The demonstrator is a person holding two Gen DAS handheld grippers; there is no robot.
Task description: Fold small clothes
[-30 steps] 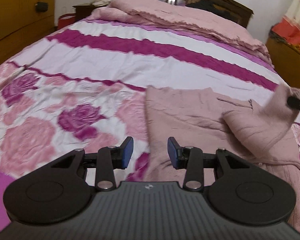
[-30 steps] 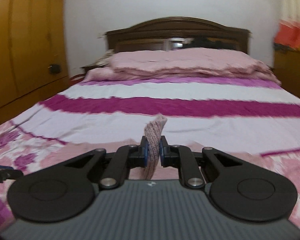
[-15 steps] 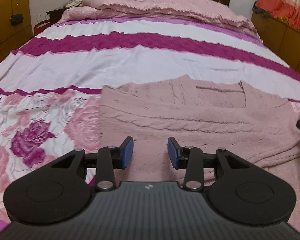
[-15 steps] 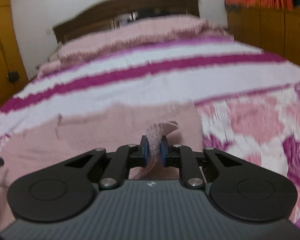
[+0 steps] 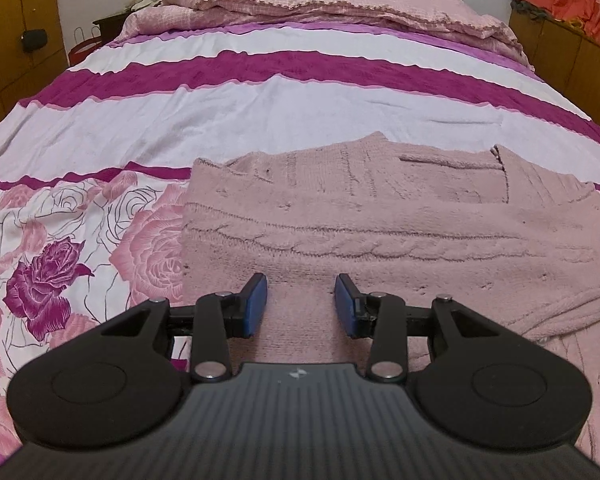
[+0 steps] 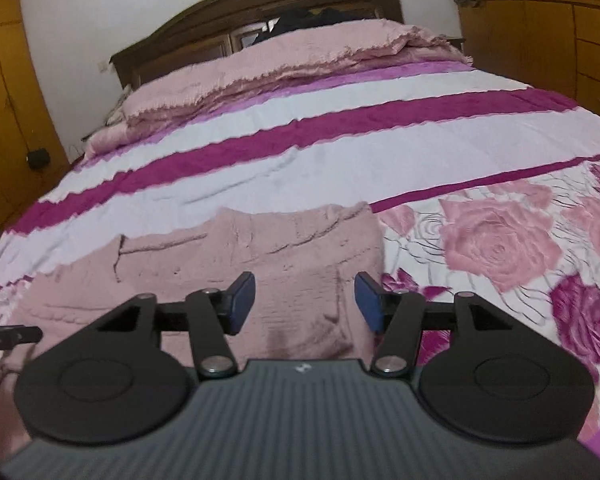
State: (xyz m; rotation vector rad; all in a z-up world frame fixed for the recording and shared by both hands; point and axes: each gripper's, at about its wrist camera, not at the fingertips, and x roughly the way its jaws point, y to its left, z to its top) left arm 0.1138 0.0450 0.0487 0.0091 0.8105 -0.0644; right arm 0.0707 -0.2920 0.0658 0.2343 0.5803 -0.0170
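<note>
A pale pink knitted sweater [image 5: 380,220] lies spread flat on the bed, with a cable pattern across it. It also shows in the right wrist view [image 6: 260,256]. My left gripper [image 5: 301,304] is open and empty, just above the sweater's near left part. My right gripper [image 6: 305,300] is open and empty over the sweater's right edge. A dark tip of the left gripper [image 6: 8,334] shows at the left edge of the right wrist view.
The bed has a bedspread [image 5: 260,96] with white and magenta stripes and a rose print. Folded pink bedding [image 5: 320,4] lies at the dark wooden headboard [image 6: 260,12]. Wooden cabinets stand left [image 5: 16,40] and right [image 6: 540,48] of the bed.
My right gripper has opened and let go of the sweater part it held; that part now lies flat. My left gripper has moved over the sweater and stayed open.
</note>
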